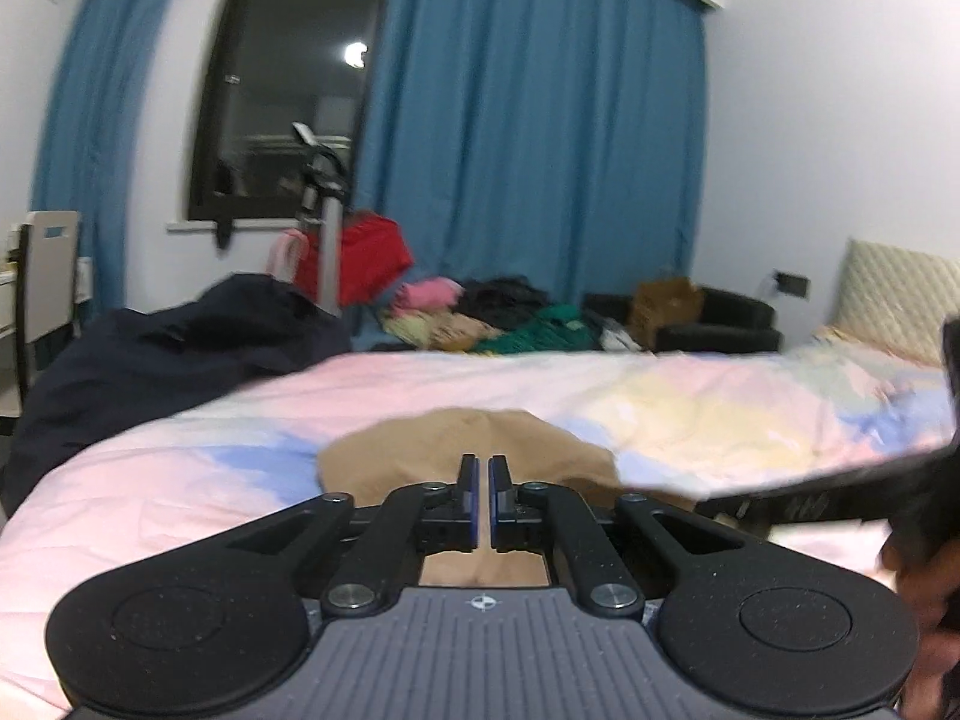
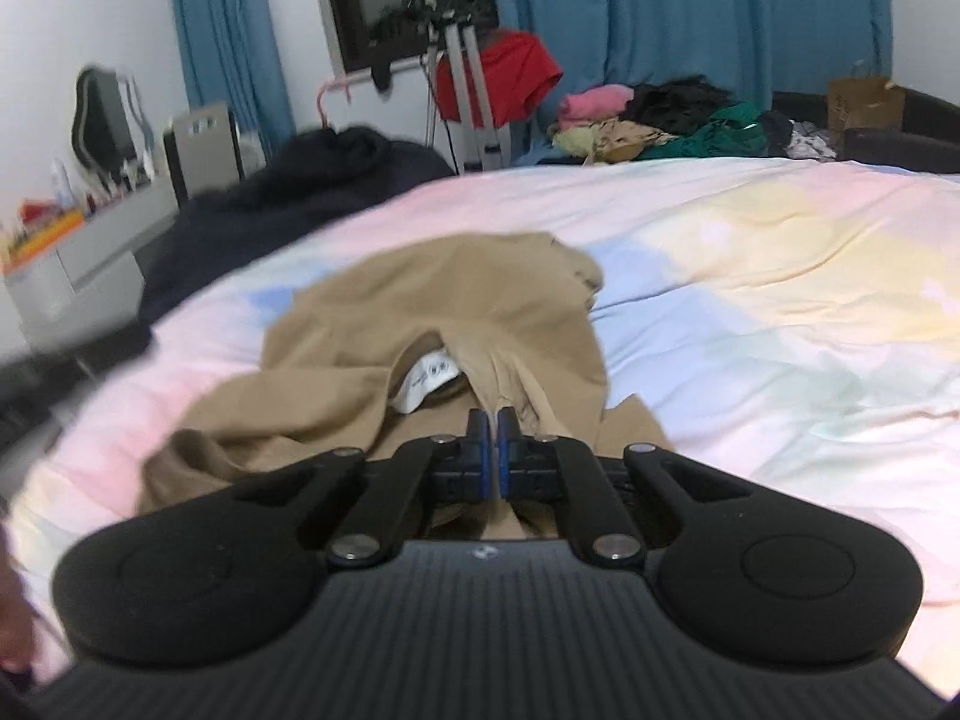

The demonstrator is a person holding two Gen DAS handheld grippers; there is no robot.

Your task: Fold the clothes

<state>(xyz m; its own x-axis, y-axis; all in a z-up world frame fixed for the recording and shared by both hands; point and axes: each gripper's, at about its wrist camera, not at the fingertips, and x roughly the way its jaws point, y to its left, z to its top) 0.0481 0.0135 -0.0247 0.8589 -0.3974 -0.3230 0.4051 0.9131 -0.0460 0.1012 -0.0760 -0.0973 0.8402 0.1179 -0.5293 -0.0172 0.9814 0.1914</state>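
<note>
A tan garment [image 2: 432,312] lies rumpled on the pastel bedsheet [image 2: 750,276], with a white label [image 2: 429,381] showing at its neck. My right gripper [image 2: 492,420] is shut at the garment's near edge, with a fold of tan cloth rising between the fingertips. In the left wrist view the same tan garment [image 1: 420,450] lies just ahead of my left gripper [image 1: 483,468], whose jaws stand nearly closed with a thin gap; no cloth shows between them. The right gripper's dark body [image 1: 840,492] crosses that view's right side.
A dark navy heap [image 1: 168,354] lies at the bed's far left. Beyond the bed stand a tripod [image 2: 462,78], a red cloth [image 2: 510,72], a pile of mixed clothes [image 2: 660,120], a cardboard box [image 2: 864,102] and blue curtains [image 1: 528,120]. A desk [image 2: 78,240] is at left.
</note>
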